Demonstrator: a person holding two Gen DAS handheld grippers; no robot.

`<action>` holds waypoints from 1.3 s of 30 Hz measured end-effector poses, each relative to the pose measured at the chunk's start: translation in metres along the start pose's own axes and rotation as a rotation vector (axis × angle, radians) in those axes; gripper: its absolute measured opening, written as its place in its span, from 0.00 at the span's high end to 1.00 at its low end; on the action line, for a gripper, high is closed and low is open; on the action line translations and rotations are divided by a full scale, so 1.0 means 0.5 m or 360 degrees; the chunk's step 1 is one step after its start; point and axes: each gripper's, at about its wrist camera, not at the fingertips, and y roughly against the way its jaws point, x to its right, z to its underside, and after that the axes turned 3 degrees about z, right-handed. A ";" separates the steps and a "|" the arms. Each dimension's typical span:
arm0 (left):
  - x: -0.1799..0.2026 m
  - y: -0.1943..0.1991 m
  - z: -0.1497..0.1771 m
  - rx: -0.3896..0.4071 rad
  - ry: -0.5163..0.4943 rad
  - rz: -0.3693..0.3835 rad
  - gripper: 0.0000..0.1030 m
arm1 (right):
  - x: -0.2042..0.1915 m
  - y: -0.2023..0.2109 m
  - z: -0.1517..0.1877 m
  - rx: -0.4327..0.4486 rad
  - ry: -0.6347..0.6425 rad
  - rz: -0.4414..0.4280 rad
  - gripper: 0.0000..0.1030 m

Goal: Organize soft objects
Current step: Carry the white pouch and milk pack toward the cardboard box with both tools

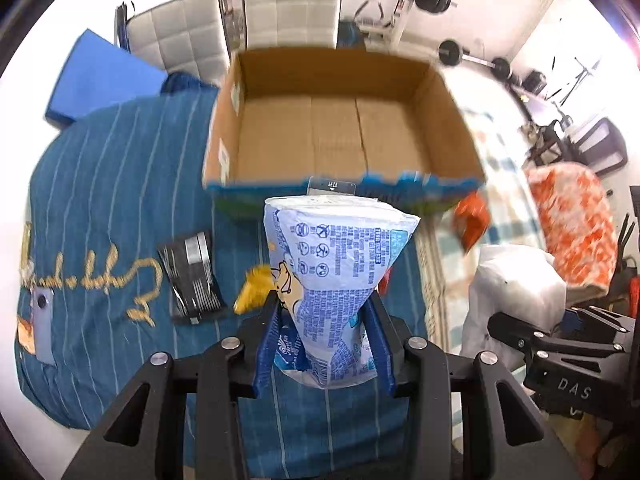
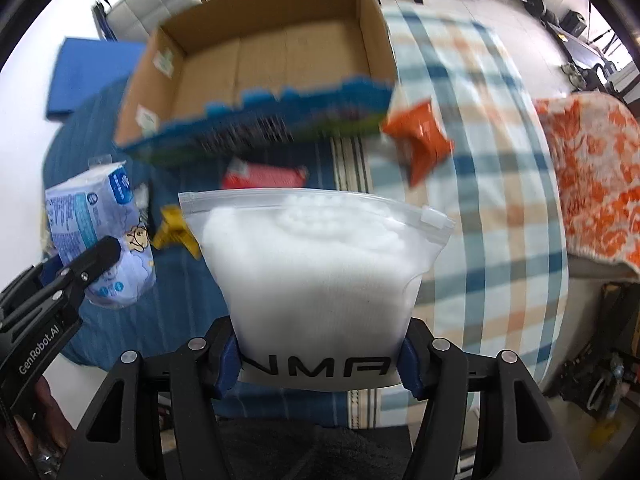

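Note:
My left gripper [image 1: 324,320] is shut on a light blue tissue pack [image 1: 336,272] and holds it above the bed, just in front of an open cardboard box [image 1: 340,136]. The pack also shows in the right wrist view [image 2: 96,240], with the left gripper [image 2: 80,268] on it. My right gripper [image 2: 320,356] is shut on a clear zip bag of white soft stuff [image 2: 316,264], held in front of the same box [image 2: 272,56]. That bag also shows at the right of the left wrist view [image 1: 516,292].
A blue striped quilt [image 1: 100,200] covers the left of the bed, with a black packet [image 1: 192,276] and a yellow packet [image 1: 252,288] on it. An orange packet [image 2: 420,136] and a red packet [image 2: 260,176] lie near the box. An orange-patterned cloth [image 2: 592,176] lies at the right.

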 end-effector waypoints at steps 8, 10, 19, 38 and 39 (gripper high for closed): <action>0.013 0.095 -0.113 0.0190 -0.0009 0.0022 0.63 | -0.027 0.131 -0.130 0.0225 0.0061 -0.0118 0.37; 0.020 0.105 -0.138 0.0216 -0.0005 0.0032 0.63 | -0.036 0.161 -0.162 0.0281 0.0097 -0.0122 0.37; 0.044 0.097 -0.288 0.0228 0.0016 0.0101 0.63 | -0.030 0.192 -0.299 0.0413 0.0146 -0.0096 0.37; -0.016 -0.265 -0.515 -0.0325 0.0243 0.0261 0.63 | 0.018 -0.182 -0.575 -0.0051 0.0002 -0.0083 0.37; -0.021 -0.280 -0.520 -0.0344 0.0256 0.0277 0.63 | 0.014 -0.199 -0.583 -0.0050 0.0001 -0.0048 0.37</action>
